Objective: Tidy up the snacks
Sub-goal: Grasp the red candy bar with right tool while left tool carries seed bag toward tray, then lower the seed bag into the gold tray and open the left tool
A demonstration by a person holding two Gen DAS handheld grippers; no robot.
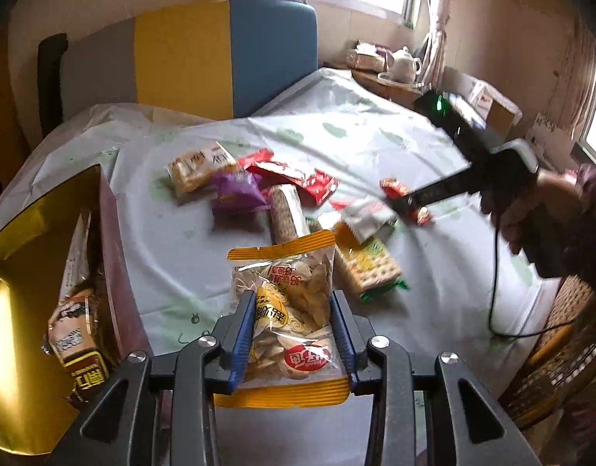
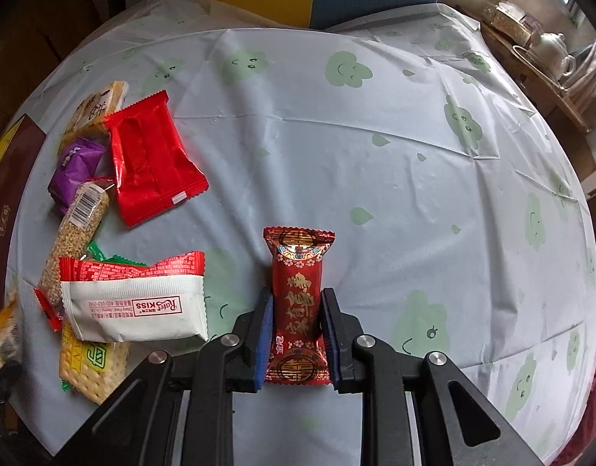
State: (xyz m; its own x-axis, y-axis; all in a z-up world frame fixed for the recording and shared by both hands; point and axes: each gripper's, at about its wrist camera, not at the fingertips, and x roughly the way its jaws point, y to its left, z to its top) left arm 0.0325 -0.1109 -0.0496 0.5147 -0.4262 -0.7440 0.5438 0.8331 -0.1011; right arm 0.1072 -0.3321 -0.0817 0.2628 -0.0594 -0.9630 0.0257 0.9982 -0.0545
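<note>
My left gripper point(image 1: 292, 303) is shut on a clear, orange-edged bag of pale chips point(image 1: 288, 306), held above the table beside the gold-lined box point(image 1: 22, 349). My right gripper point(image 2: 297, 306) is shut on a small red, gold-printed candy pack point(image 2: 298, 299); in the left wrist view it shows at the right, with the same pack point(image 1: 405, 200) in its jaws. Loose snacks lie on the tablecloth: a white Rain Kiss pack point(image 2: 138, 310), a red pack point(image 2: 152, 163), a purple pack point(image 2: 74, 167), a long grain bar point(image 2: 74, 240), a cracker pack point(image 2: 92, 365) and an orange cracker pack point(image 2: 94, 110).
The box holds a brown snack pack point(image 1: 78, 345). A pale tablecloth with green clouds point(image 2: 375, 155) covers the round table. A yellow and blue chair back point(image 1: 204, 54) stands behind it. A teapot point(image 1: 405, 64) sits on a side shelf. A wicker chair point(image 1: 562, 353) is at the right.
</note>
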